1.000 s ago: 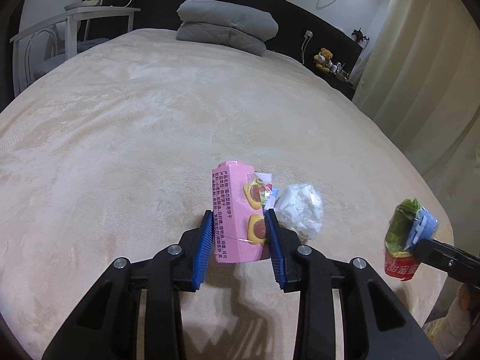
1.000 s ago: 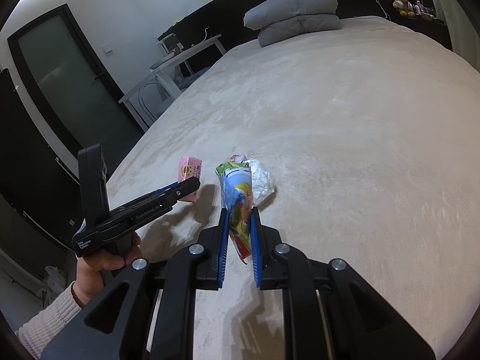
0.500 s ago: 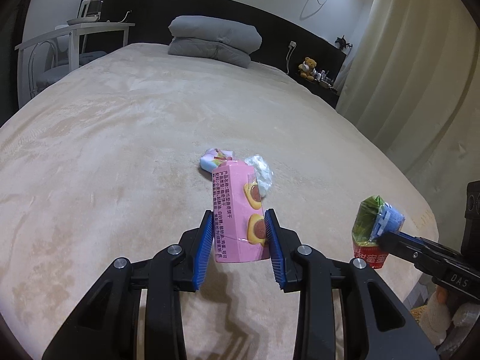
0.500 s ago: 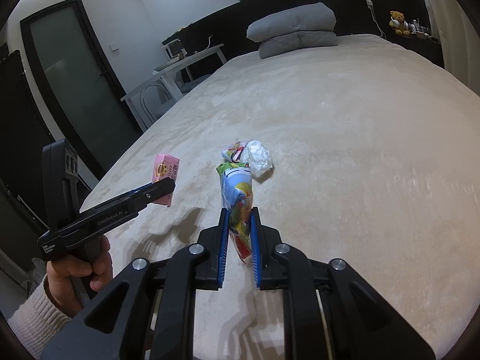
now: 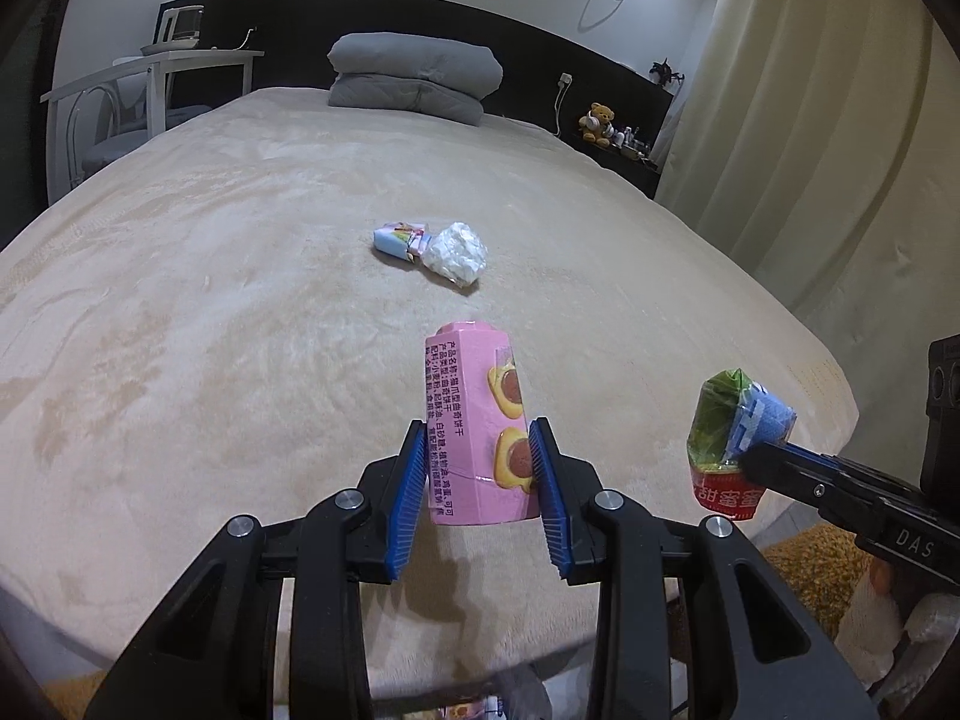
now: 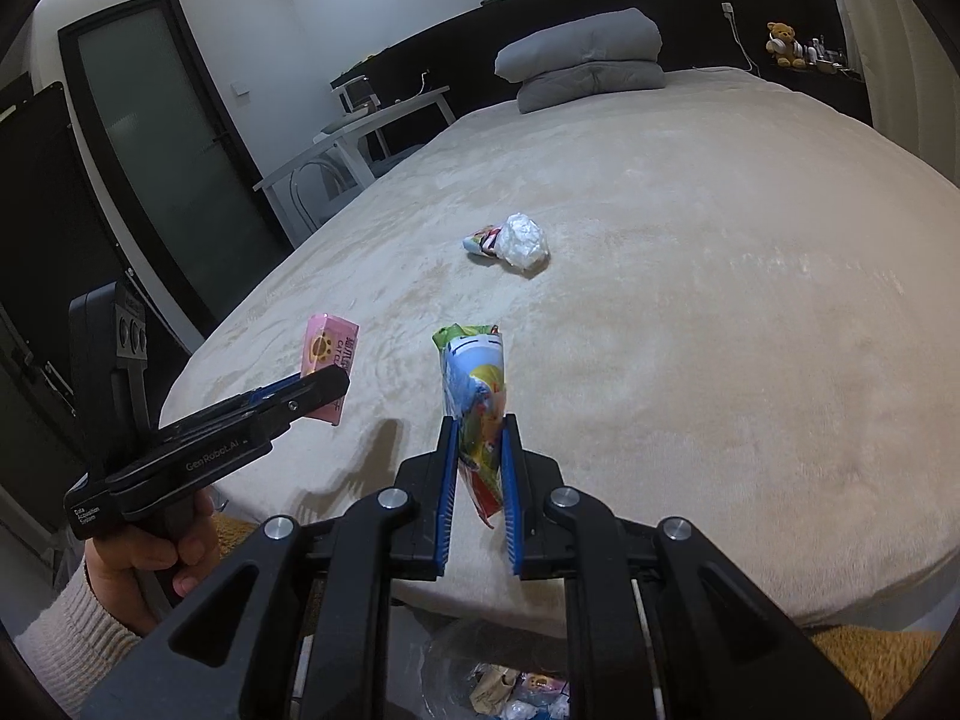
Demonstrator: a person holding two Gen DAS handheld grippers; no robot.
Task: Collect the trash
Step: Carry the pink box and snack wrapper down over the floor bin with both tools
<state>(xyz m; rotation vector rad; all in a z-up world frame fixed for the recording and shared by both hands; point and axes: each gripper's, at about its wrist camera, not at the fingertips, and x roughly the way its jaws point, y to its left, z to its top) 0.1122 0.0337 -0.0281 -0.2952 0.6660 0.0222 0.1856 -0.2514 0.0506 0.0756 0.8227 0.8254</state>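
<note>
My left gripper (image 5: 477, 456) is shut on a pink snack box (image 5: 474, 420) and holds it above the near edge of the beige bed (image 5: 210, 300). The box also shows in the right wrist view (image 6: 330, 360). My right gripper (image 6: 480, 456) is shut on a crumpled colourful snack wrapper (image 6: 477, 396), which shows at the right of the left wrist view (image 5: 726, 438). A small light-blue packet (image 5: 399, 237) and a crumpled clear plastic wad (image 5: 456, 252) lie together on the bed farther out. A bag with trash (image 6: 516, 684) sits below the bed edge.
Grey folded pillows (image 5: 414, 75) lie at the head of the bed. A white desk with a chair (image 5: 150, 96) stands at the far left. Curtains (image 5: 810, 150) hang on the right. A dark door (image 6: 162, 150) is on the left. A yellow rug (image 5: 810, 570) covers the floor.
Both grippers have pulled back from the middle of the bed toward its near edge, carrying the pink box and the wrapper. The packet and plastic wad stay on the bed, now farther away.
</note>
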